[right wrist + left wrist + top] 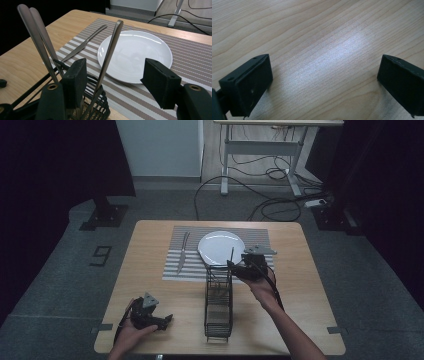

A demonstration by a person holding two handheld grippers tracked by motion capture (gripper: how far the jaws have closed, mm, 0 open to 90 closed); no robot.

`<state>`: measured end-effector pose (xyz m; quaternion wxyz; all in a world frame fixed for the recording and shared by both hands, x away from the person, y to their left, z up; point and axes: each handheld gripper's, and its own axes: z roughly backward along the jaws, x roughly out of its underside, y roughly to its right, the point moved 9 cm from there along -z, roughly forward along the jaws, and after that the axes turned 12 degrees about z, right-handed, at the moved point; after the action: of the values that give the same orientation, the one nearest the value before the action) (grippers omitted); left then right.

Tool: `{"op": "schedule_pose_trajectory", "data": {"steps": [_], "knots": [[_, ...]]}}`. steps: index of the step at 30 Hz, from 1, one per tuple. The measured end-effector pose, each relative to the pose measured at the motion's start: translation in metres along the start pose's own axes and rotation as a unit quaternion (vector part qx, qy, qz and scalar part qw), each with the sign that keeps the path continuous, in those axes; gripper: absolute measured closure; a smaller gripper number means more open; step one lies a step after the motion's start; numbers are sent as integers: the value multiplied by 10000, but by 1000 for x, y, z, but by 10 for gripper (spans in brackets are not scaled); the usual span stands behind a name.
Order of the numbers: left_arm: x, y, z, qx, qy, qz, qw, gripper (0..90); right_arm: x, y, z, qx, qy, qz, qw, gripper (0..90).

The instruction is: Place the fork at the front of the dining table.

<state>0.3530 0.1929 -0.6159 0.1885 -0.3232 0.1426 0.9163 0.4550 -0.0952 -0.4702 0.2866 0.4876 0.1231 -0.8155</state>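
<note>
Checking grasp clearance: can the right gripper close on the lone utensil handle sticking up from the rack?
Probably yes. The right gripper is open, and the handle rises between its jaws, apart from the two other handles in the rack. Nothing blocks it.

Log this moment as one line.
left gripper: open, idle on table | right gripper: open around utensil handle in black wire caddy

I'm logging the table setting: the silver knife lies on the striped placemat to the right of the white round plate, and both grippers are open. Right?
Not quite. The silver knife lies to the left of the white round plate, as the high view shows. It does lie on the striped placemat, and the left gripper and right gripper are both open.
</note>
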Motion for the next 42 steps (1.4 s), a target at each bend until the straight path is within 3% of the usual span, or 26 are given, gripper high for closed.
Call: {"op": "schedule_pose_trajectory", "data": {"steps": [20,33,34,36,37,42], "knots": [[0,0,0,-1,4,5,10000,0,-6,-3,-16,93,-53,45,9999,463],[0,0,0,2,4,2,10000,0,-5,-10,-24,-116,-14,-24,9999,628],[0,0,0,2,3,1,10000,0,-5,-11,-25,-122,-4,4,9999,676],[0,0,0,2,4,2,10000,0,-5,-11,-25,-91,-5,22,10000,696],[0,0,0,2,3,1,10000,0,-6,-9,-24,28,40,72,10000,758],[0,0,0,4,-2,-7,10000,0,-7,-10,-19,61,120,99,9999,775]]}}
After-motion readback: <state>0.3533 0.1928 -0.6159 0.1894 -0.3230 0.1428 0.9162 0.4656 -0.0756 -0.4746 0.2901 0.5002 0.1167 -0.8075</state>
